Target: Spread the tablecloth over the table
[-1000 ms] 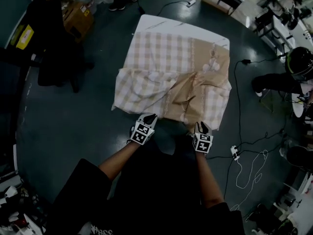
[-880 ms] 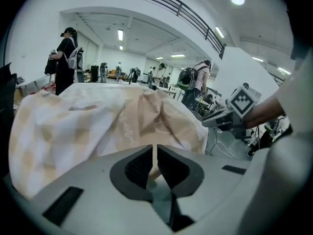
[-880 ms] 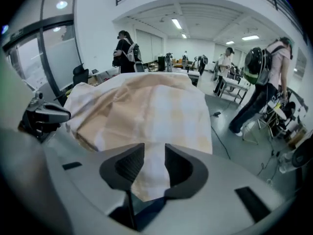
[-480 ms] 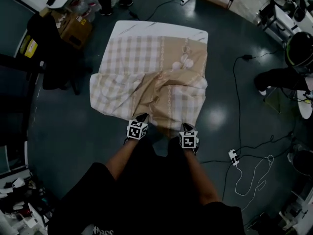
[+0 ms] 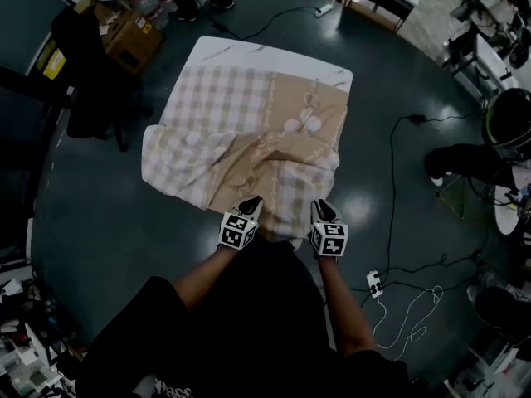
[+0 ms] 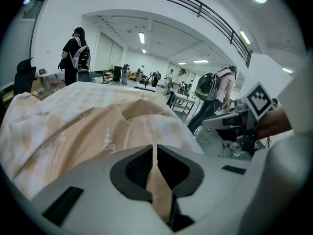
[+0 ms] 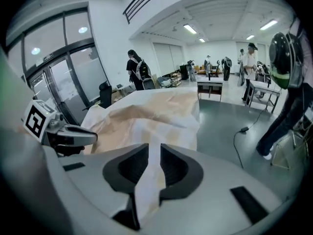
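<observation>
checked beige tablecloth [image 5: 249, 139] lies rumpled on the white table [image 5: 249, 50], far strip of the top bare. left gripper [image 5: 250, 205] clamped tight on a thin fold of the near hem. right gripper [image 5: 322, 210] pinches a thicker fold, jaws just eased wider. cardboard box [image 5: 133, 30] on the floor past the far-left corner, contents unclear.

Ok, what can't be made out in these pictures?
- Near edge and legs of the table: head view, covered by the tablecloth.
- Label on the cardboard box: head view, too small to read.
- Sockets of the power strip: head view, too small.
- Much of the person at the right: head view, cut off by the picture's edge.
</observation>
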Demonstrator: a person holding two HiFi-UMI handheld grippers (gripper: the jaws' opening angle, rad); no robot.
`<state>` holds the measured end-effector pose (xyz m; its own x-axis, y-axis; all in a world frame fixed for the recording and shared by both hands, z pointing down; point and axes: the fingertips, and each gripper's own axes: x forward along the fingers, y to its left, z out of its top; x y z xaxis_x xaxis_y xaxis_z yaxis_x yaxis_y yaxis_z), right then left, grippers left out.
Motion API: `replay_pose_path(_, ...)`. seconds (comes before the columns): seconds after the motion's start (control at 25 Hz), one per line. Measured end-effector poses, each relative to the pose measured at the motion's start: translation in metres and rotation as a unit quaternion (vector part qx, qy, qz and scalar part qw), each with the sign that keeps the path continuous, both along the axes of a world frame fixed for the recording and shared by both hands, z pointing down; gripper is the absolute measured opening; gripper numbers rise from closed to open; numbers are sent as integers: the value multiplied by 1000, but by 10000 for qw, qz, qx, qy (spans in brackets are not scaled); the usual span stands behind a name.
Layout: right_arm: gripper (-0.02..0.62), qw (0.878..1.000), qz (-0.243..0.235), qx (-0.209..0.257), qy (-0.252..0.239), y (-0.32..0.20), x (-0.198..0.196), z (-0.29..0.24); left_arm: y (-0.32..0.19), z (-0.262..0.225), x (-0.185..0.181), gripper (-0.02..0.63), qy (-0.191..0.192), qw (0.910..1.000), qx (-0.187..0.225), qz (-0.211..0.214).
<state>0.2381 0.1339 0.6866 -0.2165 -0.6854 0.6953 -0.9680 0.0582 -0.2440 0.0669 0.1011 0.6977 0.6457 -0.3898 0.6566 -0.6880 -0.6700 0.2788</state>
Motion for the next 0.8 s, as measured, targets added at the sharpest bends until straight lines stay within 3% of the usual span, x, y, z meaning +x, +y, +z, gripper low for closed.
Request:
replay_pose_path(0.16, 87, 9997, -82, 48, 207, -38, 20, -16, -4, -14, 23, 22, 284, 9990, -32, 346)
replay_pose_path(0.28, 87, 9997, 7, 53, 231, -57, 34, -23, -11, -15, 34, 22, 377, 9988, -110, 302)
replay_pose_path(0.4, 87, 9996, -207, -32, 169, -70, 40, -23, -23, -19, 48, 21, 484, 9986, -193, -102)
replay_pose_path(0.56, 84, 9956, -925, -77, 143, -95, 49, -17, -43, -25, 72, 21, 401, 9976, -57, -554)
replay_pose_path(0.68, 66, 9920, -1258, -92, -63, -116, 81, -10, -55, -30, 99, 21, 322, 9947, 52, -979)
replay_pose_path(0.8, 44, 9817, -1895, -29, -174, -135, 112, -11, -57, -38, 128, 21, 219, 9871, 75, -1585)
